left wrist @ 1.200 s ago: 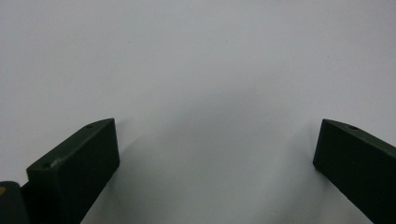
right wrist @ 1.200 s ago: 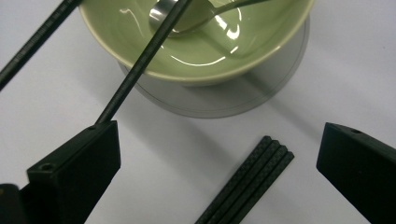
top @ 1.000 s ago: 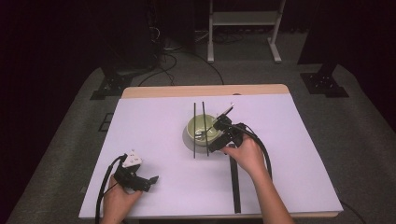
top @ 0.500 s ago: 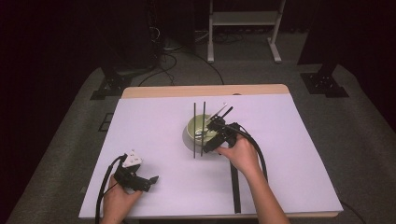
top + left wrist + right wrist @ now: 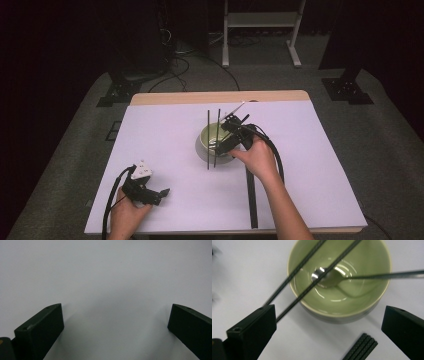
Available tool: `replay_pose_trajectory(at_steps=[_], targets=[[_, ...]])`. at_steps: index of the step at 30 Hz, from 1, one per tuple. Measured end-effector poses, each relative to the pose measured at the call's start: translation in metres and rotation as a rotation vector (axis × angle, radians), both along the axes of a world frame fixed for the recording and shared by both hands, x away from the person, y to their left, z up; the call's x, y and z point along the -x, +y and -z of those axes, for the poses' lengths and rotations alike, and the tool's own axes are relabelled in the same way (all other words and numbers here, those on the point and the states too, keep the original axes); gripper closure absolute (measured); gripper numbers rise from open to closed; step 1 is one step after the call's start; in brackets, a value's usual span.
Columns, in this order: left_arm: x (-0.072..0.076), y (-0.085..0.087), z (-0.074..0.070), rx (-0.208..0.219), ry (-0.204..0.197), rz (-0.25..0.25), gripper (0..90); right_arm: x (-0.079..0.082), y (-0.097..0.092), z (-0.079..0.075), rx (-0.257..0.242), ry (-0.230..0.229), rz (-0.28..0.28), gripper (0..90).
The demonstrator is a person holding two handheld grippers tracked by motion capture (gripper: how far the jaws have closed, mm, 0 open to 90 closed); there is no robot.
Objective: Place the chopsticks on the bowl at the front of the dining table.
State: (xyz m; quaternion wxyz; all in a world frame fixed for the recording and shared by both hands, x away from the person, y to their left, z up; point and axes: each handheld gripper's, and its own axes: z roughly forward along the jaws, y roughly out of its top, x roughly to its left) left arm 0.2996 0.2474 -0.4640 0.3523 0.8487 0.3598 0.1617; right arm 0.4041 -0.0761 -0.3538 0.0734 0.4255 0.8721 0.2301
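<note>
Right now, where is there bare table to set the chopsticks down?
Free: the wide patch left of the bowl, up from the left gripper, and the stretch right of the black strip. Crowded: the bowl itself, with two chopsticks across its rim, a spoon inside and the open right gripper there.

The right gripper (image 5: pixel 226 144) drew back from above the green bowl (image 5: pixel 212 140) toward the person, coming down over the bowl's near rim. Its jaws stood wide apart, with the bowl, the spoon (image 5: pixel 332 277) and two black rods (image 5: pixel 312 272) just ahead of them.
</note>
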Motion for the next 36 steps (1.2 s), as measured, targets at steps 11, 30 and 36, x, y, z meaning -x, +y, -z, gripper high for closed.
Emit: replay_pose_trajectory(at_steps=[11, 30, 36], targets=[[0.0, 0.0, 0.0, -0.001, 0.002, 0.001, 0.0, -0.028, 0.032, -0.008, -0.03, 0.038, -0.017, 0.0], [0.0, 0.0, 0.0, -0.001, 0.002, 0.001, 0.0, -0.047, 0.044, 0.015, -0.035, 0.104, 0.001, 0.0], [0.0, 0.0, 0.0, 0.0, 0.0, 0.0, 0.0, -0.048, 0.047, 0.018, -0.035, 0.113, -0.006, 0.0]])
